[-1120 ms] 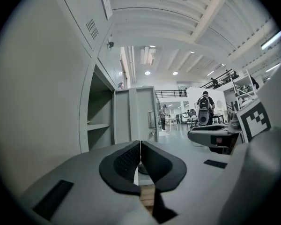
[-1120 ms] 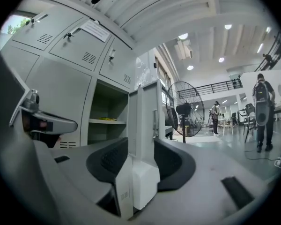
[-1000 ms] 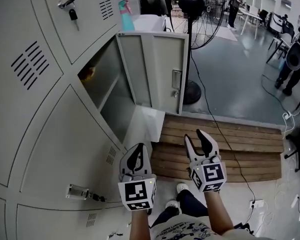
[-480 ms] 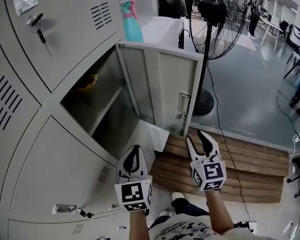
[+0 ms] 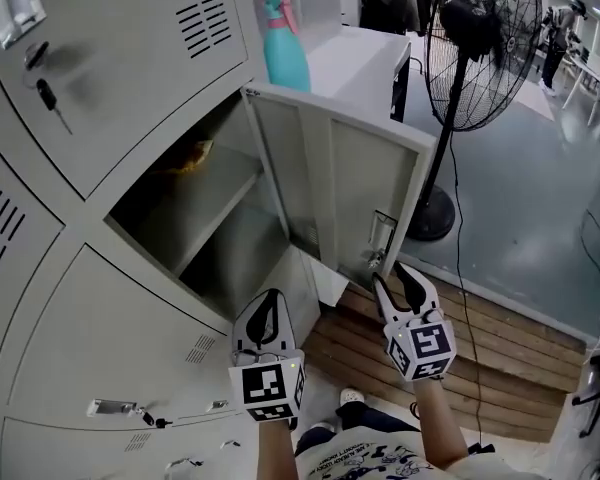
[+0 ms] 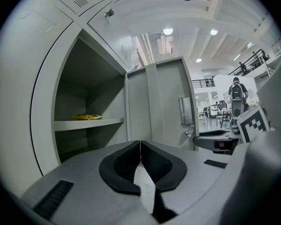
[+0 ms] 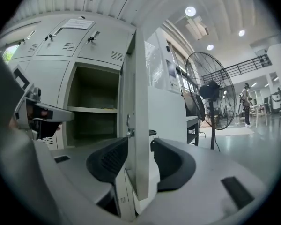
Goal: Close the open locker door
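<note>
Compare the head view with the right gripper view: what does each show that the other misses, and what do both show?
Only the head view: the wooden platform and the person's shoe. Only the right gripper view: ceiling lights, and the locker door's edge between the right gripper's open jaws. Both: the open locker door, its shelf, the fan.
</note>
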`<state>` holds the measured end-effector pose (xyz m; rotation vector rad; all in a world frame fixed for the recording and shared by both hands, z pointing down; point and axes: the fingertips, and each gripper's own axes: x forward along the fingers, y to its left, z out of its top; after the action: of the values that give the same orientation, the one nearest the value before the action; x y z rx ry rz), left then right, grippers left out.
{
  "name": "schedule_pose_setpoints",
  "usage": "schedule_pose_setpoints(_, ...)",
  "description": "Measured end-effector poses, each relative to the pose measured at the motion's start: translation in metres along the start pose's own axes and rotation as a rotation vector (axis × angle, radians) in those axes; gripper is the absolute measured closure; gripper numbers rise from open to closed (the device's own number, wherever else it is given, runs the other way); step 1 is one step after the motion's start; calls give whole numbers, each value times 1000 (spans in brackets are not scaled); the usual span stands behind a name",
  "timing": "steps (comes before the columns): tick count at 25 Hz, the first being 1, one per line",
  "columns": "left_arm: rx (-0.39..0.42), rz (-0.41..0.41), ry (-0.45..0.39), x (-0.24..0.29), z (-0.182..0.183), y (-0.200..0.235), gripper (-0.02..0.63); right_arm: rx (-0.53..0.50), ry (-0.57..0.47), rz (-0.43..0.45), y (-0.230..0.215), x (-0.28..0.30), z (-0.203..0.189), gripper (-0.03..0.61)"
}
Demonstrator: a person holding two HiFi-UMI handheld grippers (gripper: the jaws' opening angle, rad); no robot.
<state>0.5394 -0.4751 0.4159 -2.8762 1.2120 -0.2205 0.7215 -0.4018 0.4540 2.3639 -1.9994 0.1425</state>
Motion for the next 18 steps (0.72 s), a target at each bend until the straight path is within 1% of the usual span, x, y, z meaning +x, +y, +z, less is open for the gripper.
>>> schedule_pose_setpoints(4, -3, 31, 13, 5, -3, 3, 606, -1, 2, 39, 3, 8, -2, 403)
schedule_pose_setpoints(8, -12, 39, 20, 7, -6, 0, 606, -4, 3, 71, 7, 9, -4, 403)
schedule_pose_setpoints(9, -13, 39, 21, 7, -7, -1, 606, -4, 2, 73, 7, 9, -5, 410)
schedule_pose_setpoints(11, -13, 39, 26, 7, -10, -3, 606, 0, -3, 72, 6, 6, -5, 469)
schedule_pose_setpoints(12, -12, 39, 29, 6, -11, -3, 606, 2, -6, 77, 7, 5, -5, 488)
schedule_pose_setpoints(18, -11, 40, 29, -3, -12, 1, 606, -10, -9, 112, 23, -2, -6, 489)
